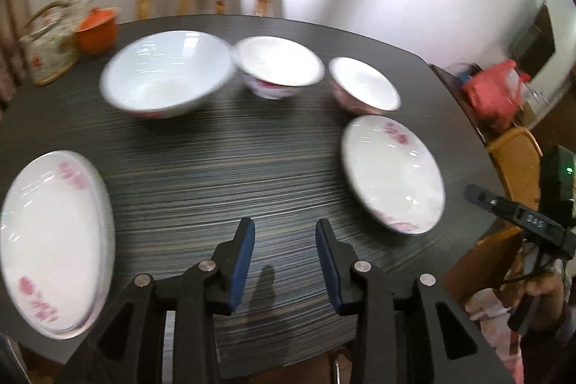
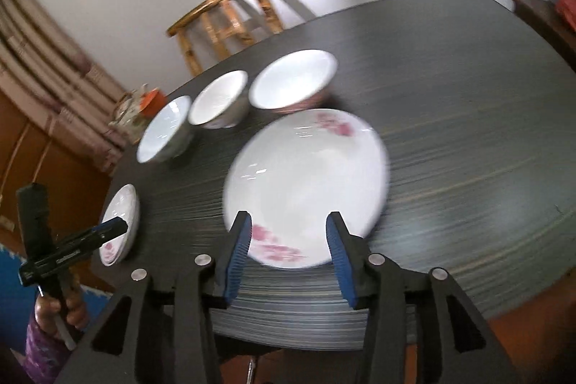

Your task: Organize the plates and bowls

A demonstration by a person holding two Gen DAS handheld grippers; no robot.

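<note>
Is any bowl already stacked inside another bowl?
No: in the left wrist view the large bowl, the middle bowl and the small bowl each sit separately in a row on the table.

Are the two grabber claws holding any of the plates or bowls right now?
No. The left gripper is open over bare table, holding nothing. The right gripper is open too; the flowered plate shows between its fingers, but nothing grips it.
</note>
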